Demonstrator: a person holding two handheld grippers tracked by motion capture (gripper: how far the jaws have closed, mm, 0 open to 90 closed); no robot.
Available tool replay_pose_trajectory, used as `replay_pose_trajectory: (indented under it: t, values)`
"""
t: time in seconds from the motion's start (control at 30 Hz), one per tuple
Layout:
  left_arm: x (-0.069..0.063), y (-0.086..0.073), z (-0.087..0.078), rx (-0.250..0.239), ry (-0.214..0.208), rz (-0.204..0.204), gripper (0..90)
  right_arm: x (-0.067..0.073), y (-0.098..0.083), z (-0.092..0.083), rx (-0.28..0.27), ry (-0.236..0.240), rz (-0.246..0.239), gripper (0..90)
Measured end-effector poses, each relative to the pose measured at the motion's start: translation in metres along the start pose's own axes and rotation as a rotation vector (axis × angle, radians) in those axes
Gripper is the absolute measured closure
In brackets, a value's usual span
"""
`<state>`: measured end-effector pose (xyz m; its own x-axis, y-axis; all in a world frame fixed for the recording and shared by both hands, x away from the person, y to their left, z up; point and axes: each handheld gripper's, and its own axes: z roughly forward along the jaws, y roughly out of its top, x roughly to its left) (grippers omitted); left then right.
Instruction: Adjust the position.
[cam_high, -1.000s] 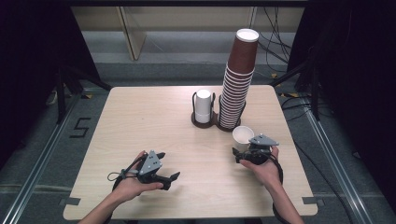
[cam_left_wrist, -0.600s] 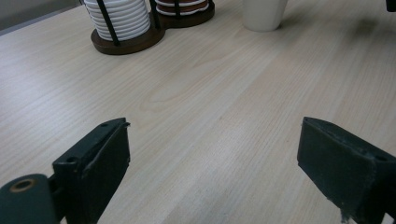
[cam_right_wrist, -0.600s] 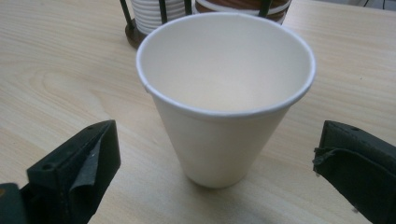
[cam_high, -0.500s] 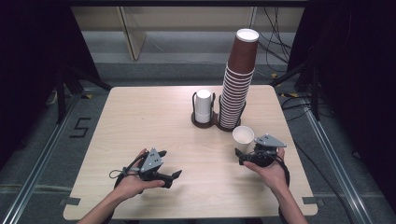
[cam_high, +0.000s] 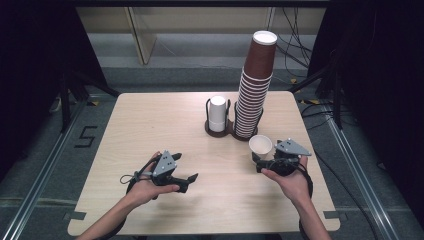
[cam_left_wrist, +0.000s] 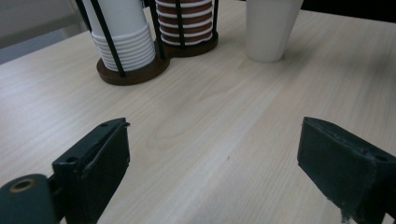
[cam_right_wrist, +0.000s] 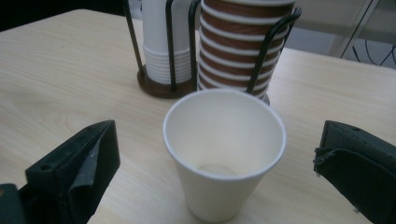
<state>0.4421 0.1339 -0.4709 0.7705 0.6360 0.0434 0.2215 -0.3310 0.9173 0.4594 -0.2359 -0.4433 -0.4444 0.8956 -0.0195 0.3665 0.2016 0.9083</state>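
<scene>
Standing upright on the counter (cam_high: 165, 120), the white paper cup (cam_right_wrist: 224, 154) sits between the two jaws of the right tongs (cam_high: 263, 162), which have just been opening and now stand wide, with no pad touching it. Just beyond the cup is a wire holder (cam_right_wrist: 261, 51) with the brown cup stack (cam_high: 255, 85) and the white cup stack (cam_high: 217, 113). The left tongs (cam_high: 192, 179) are open and hold nothing, probably hovering low over the wood.
</scene>
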Motion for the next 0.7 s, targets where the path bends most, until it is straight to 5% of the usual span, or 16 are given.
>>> replay_pose_trajectory:
  t: [0.3,0.33,0.7]
  values:
    - [0.003,0.036,0.015,-0.085,0.009,0.039,8.7,-0.005,0.026,-0.005,-0.072,-0.004,-0.027,0.4]
    - [0.004,0.041,0.016,-0.077,0.015,0.048,8.7,-0.002,0.029,-0.007,-0.045,0.007,0.026,0.4]
    - [0.009,0.086,0.035,-0.144,0.038,0.118,8.6,-0.006,0.054,-0.001,-0.087,0.003,0.039,0.4]
